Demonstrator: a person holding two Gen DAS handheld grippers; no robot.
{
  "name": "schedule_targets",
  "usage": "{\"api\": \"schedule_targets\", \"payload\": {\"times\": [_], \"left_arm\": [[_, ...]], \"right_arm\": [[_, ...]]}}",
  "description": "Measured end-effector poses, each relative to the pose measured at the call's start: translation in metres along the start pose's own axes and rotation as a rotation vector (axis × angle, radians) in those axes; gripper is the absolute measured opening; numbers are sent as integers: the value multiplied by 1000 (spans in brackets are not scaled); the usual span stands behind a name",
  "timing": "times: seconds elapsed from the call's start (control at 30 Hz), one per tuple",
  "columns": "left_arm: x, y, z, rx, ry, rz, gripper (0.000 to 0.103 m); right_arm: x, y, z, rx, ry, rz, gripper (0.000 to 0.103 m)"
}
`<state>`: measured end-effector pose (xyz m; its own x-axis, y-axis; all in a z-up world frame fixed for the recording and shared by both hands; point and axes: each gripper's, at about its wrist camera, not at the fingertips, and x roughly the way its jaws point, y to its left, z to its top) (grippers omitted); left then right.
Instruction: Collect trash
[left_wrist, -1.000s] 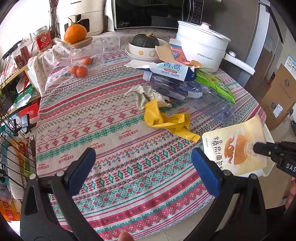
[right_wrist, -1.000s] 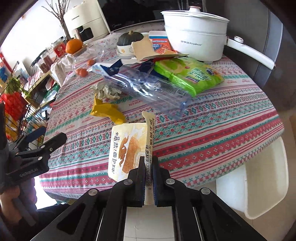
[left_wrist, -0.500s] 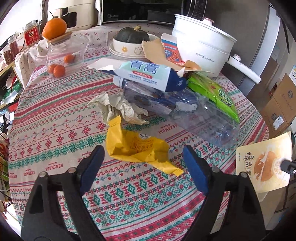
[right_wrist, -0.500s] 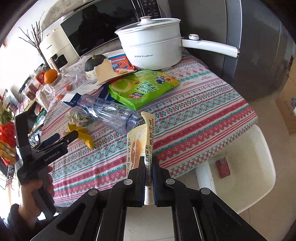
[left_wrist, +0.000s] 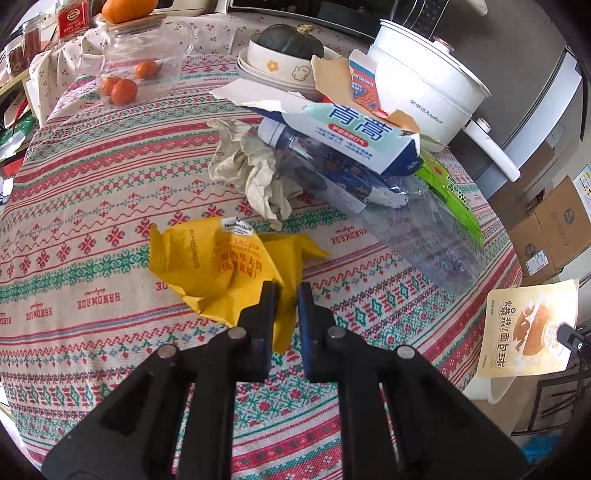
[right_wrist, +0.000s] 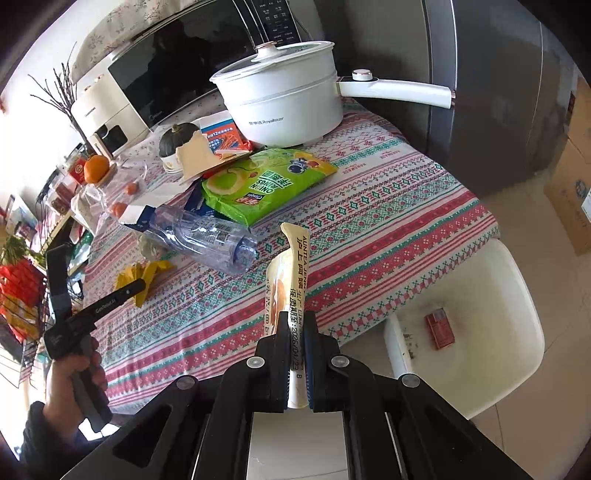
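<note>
A crumpled yellow wrapper (left_wrist: 221, 266) lies on the patterned tablecloth (left_wrist: 92, 221). My left gripper (left_wrist: 286, 291) is closing on the wrapper's near corner, and yellow film fills the narrow gap between its fingers. The right wrist view shows that same gripper (right_wrist: 138, 286) in a hand, at the yellow wrapper (right_wrist: 147, 271). My right gripper (right_wrist: 297, 321) is shut on a beige snack packet (right_wrist: 291, 266), held upright beyond the table's edge. The same packet (left_wrist: 528, 328) shows at the right of the left wrist view.
Behind the wrapper lie a crumpled tissue (left_wrist: 251, 170), a clear plastic bottle (left_wrist: 406, 218), a torn toothpaste box (left_wrist: 362, 136) and a green chips bag (right_wrist: 266, 181). A white pot (right_wrist: 284, 103) stands at the back. A white stool (right_wrist: 498, 332) carries a red pack (right_wrist: 439, 328).
My left gripper came forward and down over the yellow wrapper, and its wide jaws narrowed around it. My right gripper carried the beige packet off the table toward the stool side.
</note>
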<state>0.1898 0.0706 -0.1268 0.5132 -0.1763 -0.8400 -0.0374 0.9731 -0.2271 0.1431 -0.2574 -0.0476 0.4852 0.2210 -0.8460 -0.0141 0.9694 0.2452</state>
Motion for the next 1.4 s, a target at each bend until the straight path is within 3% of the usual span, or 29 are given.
{"api": "schedule_targets", "payload": {"times": [0.27, 0.6, 1.4], "left_arm": [[-33, -14, -9, 62, -36, -69, 12], [-60, -81, -28, 242, -79, -165, 12], [-30, -244, -75, 506, -29, -423, 12]], "right_arm": [[-15, -8, 0, 32, -33, 15, 7], [-37, -38, -3, 83, -76, -7, 7], [-72, -174, -50, 252, -78, -195, 7]]}}
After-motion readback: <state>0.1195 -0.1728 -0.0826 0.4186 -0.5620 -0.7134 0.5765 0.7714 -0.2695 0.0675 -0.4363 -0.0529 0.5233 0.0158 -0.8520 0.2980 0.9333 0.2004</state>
